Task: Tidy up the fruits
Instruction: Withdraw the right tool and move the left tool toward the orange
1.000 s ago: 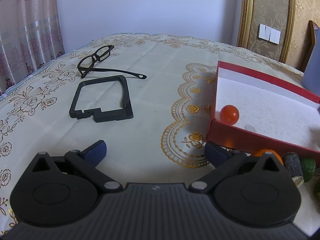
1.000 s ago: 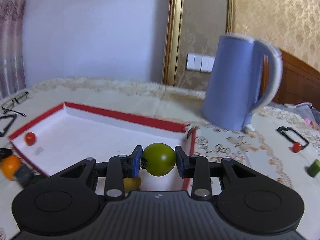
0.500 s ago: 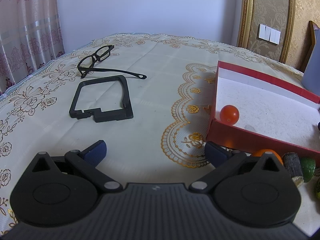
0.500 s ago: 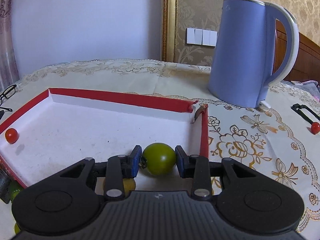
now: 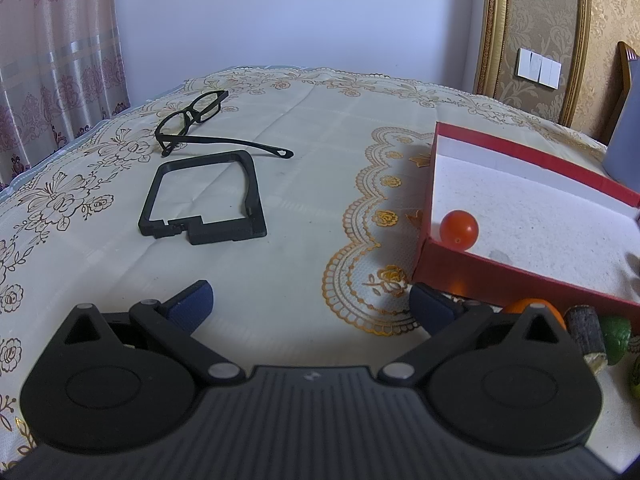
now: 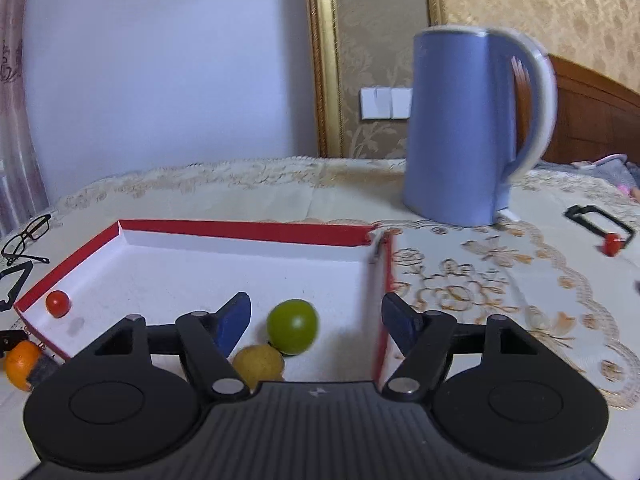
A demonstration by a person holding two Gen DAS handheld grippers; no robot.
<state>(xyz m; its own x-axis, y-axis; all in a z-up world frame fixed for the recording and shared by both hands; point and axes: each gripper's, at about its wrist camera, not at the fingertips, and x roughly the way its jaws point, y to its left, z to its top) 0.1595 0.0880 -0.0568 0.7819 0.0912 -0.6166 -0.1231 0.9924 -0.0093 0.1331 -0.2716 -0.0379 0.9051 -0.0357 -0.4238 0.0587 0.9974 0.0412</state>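
my right gripper (image 6: 316, 318) is opening, its jaws clear of the round green fruit (image 6: 292, 332) in the red-walled white-floored box (image 6: 248, 230); next, i fetch another fruit.

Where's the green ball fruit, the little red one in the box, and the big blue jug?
green fruit (image 6: 292, 326), right wrist view, middle.
small red fruit (image 5: 459, 229), left wrist view, middle.
blue kettle (image 6: 456, 128), right wrist view, body.

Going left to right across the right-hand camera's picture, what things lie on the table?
Glasses → orange → small red tomato → yellow fruit → green fruit → blue kettle → red ball.
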